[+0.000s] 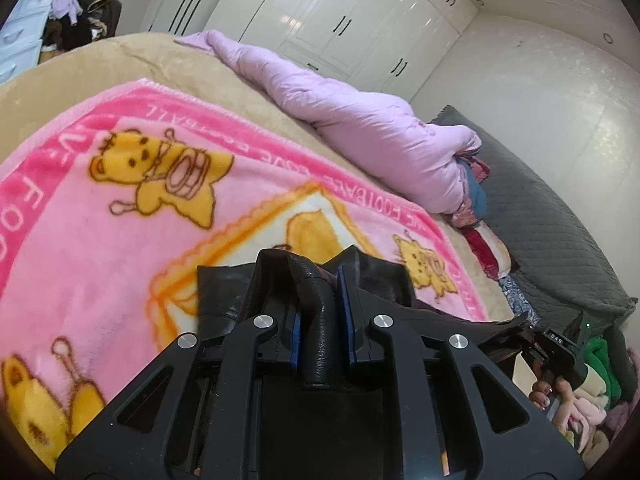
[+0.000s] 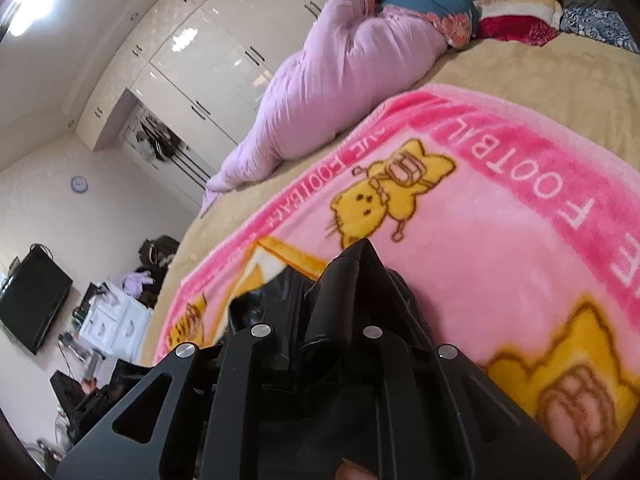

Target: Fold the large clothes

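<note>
Over the pink cartoon blanket (image 1: 132,216) spread on the tan bed (image 1: 192,60), both grippers are carrying a black leather-like garment (image 1: 316,320). The left gripper (image 1: 320,276) is pinching a rolled fold of it between its blue pads (image 1: 345,304), and the right gripper (image 2: 352,264) is clamping another part, though its pads are hidden behind black material, so how firmly it is biting is hard to tell. The main risk, as I am judging it, is slippage: the smooth, thick fold is sitting in narrow jaws, and a tug between the two hands could be pulling it free. The garment's hanging edge could also be dragging on the fleece blanket and bunching it, spoiling a flat lay-down for folding.
</note>
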Action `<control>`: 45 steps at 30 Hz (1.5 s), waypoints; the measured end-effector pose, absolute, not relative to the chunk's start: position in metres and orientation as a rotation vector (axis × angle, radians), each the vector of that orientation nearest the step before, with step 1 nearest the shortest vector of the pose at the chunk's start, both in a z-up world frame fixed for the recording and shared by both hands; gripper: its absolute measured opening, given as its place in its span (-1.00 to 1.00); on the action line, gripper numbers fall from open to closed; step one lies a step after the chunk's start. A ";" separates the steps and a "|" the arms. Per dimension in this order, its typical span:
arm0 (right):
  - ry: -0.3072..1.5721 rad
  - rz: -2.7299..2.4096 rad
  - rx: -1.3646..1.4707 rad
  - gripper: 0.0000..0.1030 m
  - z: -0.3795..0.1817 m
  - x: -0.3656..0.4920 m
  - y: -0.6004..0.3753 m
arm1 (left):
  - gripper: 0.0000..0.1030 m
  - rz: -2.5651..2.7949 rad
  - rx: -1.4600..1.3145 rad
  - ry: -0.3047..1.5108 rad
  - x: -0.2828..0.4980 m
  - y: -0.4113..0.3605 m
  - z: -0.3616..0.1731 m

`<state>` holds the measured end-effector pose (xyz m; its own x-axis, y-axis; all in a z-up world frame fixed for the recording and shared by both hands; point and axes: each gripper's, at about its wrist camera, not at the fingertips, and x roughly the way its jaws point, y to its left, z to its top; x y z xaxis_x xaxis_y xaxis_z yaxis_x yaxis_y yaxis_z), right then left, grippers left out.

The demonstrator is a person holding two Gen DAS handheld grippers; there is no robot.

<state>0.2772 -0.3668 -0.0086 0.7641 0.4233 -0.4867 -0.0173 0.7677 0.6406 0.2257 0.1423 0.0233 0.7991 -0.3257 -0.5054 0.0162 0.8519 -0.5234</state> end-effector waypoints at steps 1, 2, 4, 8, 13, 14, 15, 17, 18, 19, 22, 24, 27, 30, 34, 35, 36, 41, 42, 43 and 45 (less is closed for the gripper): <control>0.683 0.260 0.655 -0.77 -0.013 0.282 -0.366 | -0.81 -0.190 -0.531 0.629 0.228 0.143 0.019; 0.695 0.261 0.653 -0.77 -0.016 0.286 -0.366 | -0.81 -0.187 -0.534 0.632 0.231 0.143 0.015; 0.723 0.261 0.648 -0.75 -0.024 0.292 -0.363 | -0.81 -0.179 -0.540 0.641 0.235 0.144 0.007; 0.757 0.261 0.627 -0.66 -0.035 0.299 -0.359 | -0.80 -0.164 -0.559 0.685 0.243 0.146 -0.008; 0.785 0.330 0.685 0.61 -0.046 0.303 -0.361 | -0.54 -0.189 -0.554 0.701 0.245 0.144 -0.014; 0.776 0.323 0.693 0.81 -0.046 0.301 -0.363 | -0.17 -0.222 -0.565 0.689 0.241 0.143 -0.013; 0.757 0.301 0.683 0.83 -0.042 0.297 -0.364 | 0.25 -0.232 -0.570 0.672 0.237 0.143 -0.011; 0.737 0.294 0.641 0.83 -0.036 0.291 -0.366 | 0.61 -0.200 -0.550 0.626 0.224 0.142 -0.004; 0.728 0.277 0.616 0.83 -0.033 0.288 -0.367 | 0.61 -0.175 -0.537 0.592 0.215 0.143 0.001; 0.721 0.251 0.585 0.83 -0.030 0.285 -0.368 | 0.61 -0.170 -0.539 0.570 0.208 0.146 0.005; 0.714 0.193 0.475 0.83 -0.027 0.277 -0.367 | 0.61 -0.116 -0.521 0.590 0.200 0.150 0.004; 0.733 0.168 0.398 0.83 -0.029 0.275 -0.360 | 0.61 -0.094 -0.475 0.617 0.198 0.149 0.000; 0.760 0.139 0.232 0.82 -0.032 0.277 -0.339 | 0.51 -0.079 -0.402 0.686 0.201 0.143 -0.014; 0.768 0.121 0.128 0.64 -0.043 0.283 -0.325 | -0.25 -0.091 -0.320 0.765 0.212 0.131 -0.032; 0.801 0.124 0.106 -0.63 -0.059 0.296 -0.318 | -0.72 -0.082 -0.294 0.751 0.212 0.131 -0.035; 0.788 0.119 0.164 -0.74 -0.055 0.295 -0.324 | -0.83 -0.091 -0.304 0.745 0.213 0.133 -0.031; 0.759 0.134 0.247 -0.82 -0.048 0.292 -0.333 | -0.90 -0.100 -0.308 0.732 0.214 0.135 -0.023; 0.628 0.174 0.462 -0.85 -0.019 0.289 -0.366 | -0.92 -0.103 -0.215 0.610 0.217 0.129 0.030; 0.605 0.163 0.467 -0.85 -0.016 0.291 -0.368 | -0.91 -0.093 -0.184 0.590 0.220 0.125 0.037; 0.583 0.153 0.470 -0.85 -0.014 0.293 -0.369 | -0.91 -0.086 -0.176 0.583 0.224 0.124 0.039; 0.569 0.143 0.474 -0.85 -0.016 0.301 -0.369 | -0.89 -0.066 -0.183 0.597 0.238 0.126 0.033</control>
<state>0.3011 -0.3687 -0.0158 0.8360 0.2584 -0.4841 -0.0011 0.8830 0.4693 0.2376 0.1260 0.0335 0.8252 -0.1148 -0.5531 0.0092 0.9817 -0.1900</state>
